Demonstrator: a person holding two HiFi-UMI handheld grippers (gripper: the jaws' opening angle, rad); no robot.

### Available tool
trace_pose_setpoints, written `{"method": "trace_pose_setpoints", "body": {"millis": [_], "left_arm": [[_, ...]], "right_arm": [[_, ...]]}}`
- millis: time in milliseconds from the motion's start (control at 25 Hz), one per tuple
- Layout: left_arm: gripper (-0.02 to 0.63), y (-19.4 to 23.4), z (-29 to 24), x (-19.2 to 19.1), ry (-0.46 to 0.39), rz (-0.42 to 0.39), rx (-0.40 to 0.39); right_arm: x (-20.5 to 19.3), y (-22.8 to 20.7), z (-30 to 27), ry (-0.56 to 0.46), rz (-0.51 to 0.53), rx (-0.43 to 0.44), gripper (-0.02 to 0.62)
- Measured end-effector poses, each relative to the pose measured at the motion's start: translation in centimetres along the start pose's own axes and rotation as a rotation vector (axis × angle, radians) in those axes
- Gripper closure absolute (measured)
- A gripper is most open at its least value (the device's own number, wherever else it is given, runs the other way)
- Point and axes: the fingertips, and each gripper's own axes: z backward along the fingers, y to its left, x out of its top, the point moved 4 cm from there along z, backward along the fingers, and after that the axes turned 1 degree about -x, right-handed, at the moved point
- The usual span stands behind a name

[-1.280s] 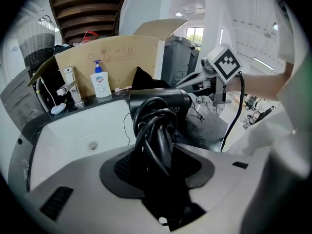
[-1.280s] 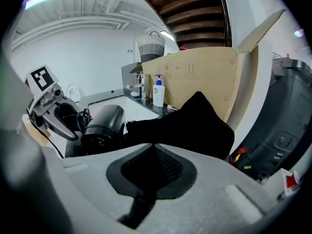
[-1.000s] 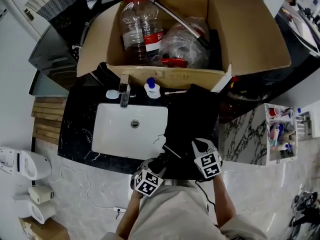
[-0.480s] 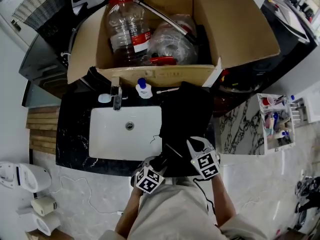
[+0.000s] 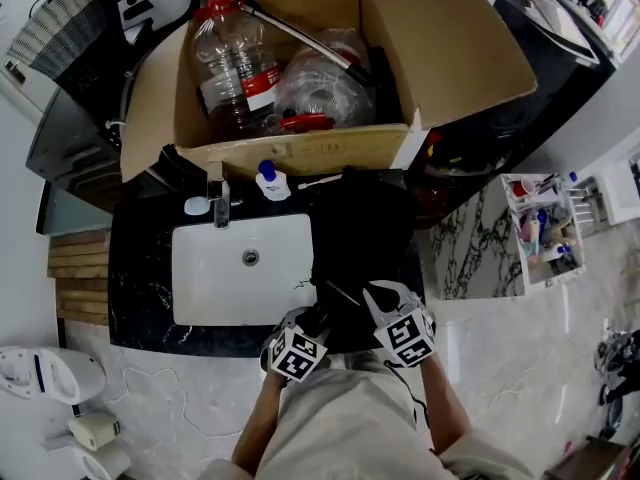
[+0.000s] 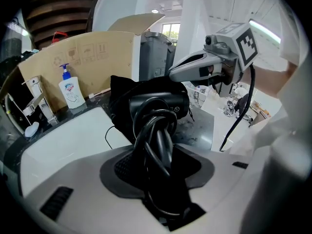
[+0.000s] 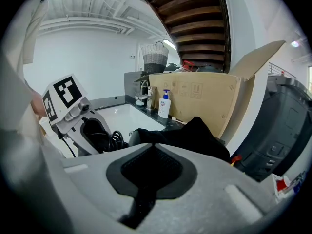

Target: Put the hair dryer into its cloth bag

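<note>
Dryer (image 6: pixel 157 103), clamped by its cord-wrapped handle in my left fingers (image 6: pixel 68 189), faces the cloth bag (image 5: pixel 362 230) on the table (image 5: pixel 140 268) — right fingers (image 7: pixel 219 189) pinch its rim. Loose cord loops (image 6: pixel 153 143) could snag the mouth.

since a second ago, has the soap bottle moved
No: the soap bottle still stands just right of the faucet, behind the sink; only the view shifted.

Black marble worktop (image 5: pixel 140 268) with a white sink (image 5: pixel 240 288) set toward its left edge and a tap (image 5: pixel 217 206) behind it. An open cardboard box (image 5: pixel 300 153) stands at the back edge. Pale marble floor (image 5: pixel 170 408); wooden stairs (image 7: pixel 195 18) overhead.
</note>
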Motion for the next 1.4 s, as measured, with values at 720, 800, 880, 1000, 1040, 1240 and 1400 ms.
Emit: {"method": "trace_pose_setpoints", "body": {"millis": [720, 800, 880, 1000, 1040, 1240, 1400], "left_arm": [[0.42, 0.6, -2.0, 2.8, -0.03, 0.032, 0.044], [0.42, 0.7, -2.3, 3.3, -0.034, 0.042, 0.051], [0.42, 0.8, -2.7, 3.8, -0.038, 0.049, 0.059], [0.419, 0.7, -3.3, 4.4, -0.045, 0.055, 0.066], [0.42, 0.7, -3.5, 4.6, -0.048, 0.055, 0.067], [0.42, 0.6, -4.9, 5.6, -0.054, 0.056, 0.073], [0.419, 0.6, -6.1, 6.3, -0.054, 0.058, 0.08]], "right_arm": [[1.5, 2.6, 1.4, -0.034, 0.026, 0.029, 0.581], [1.7, 2.9, 1.5, -0.037, 0.026, 0.035, 0.58], [1.8, 3.0, 1.6, -0.041, 0.024, 0.039, 0.58], [2.0, 3.0, 1.7, -0.055, 0.018, 0.042, 0.58], [2.1, 3.0, 1.8, -0.06, 0.017, 0.043, 0.58], [2.2, 2.7, 2.1, -0.068, 0.016, 0.056, 0.58], [2.1, 2.6, 2.3, -0.078, 0.015, 0.071, 0.58]]}}
